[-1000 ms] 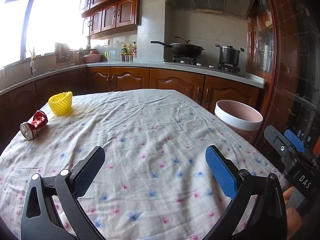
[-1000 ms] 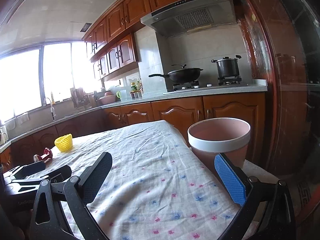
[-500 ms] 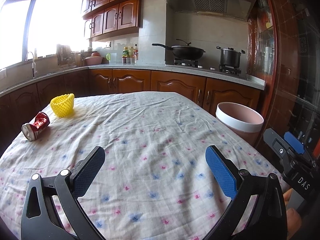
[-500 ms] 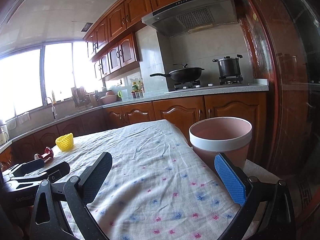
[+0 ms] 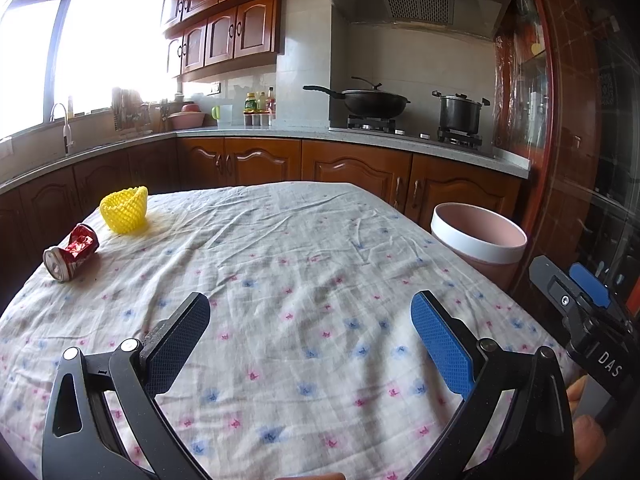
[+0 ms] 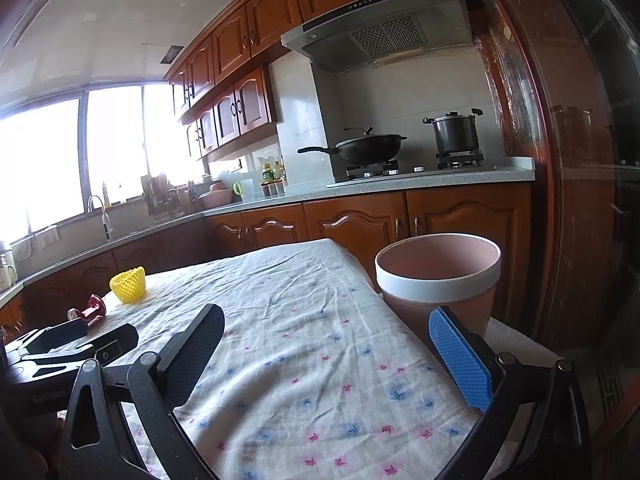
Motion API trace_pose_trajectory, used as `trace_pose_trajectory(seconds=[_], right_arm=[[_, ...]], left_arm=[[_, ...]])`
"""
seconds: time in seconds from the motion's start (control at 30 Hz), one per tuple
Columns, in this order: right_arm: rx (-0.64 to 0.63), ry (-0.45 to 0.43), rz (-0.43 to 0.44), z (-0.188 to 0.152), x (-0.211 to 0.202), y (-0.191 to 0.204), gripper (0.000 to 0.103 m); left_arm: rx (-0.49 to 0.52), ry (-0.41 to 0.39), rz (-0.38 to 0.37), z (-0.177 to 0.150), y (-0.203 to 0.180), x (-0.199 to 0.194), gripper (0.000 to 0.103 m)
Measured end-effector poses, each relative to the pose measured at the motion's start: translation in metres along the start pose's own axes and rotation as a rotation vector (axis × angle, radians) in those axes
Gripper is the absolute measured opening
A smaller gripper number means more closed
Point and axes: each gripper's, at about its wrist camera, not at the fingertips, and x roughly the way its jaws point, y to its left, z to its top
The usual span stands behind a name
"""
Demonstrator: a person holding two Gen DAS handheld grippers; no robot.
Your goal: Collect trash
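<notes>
Reaching for trash at the far left of the table (image 5: 304,240).

Both claws gape wide and hold nothing: the left claw (image 5: 310,338) and the right claw (image 6: 324,354) hover low over the near end of the cloth. 2 pieces of trash lie ahead and well to the left of both: a crushed can (image 5: 71,252) on its side, its long axis running from near-left to far-right with its end facing the near left, and a yellow foam net (image 5: 124,209) just beyond it. The left claw is the nearer. The bin (image 6: 438,276) stands off the table's right edge, closest to the right claw.
</notes>
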Motion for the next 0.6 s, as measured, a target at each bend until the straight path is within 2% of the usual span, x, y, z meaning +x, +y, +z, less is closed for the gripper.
trace_pose_trajectory(seconds=[0.6], right_arm=[[0.012, 0.005, 0.012, 0.0004, 0.0006, 0.0003, 0.103]], left_arm=[[0.005, -0.002, 0.001, 0.0001, -0.0014, -0.0012, 0.103]])
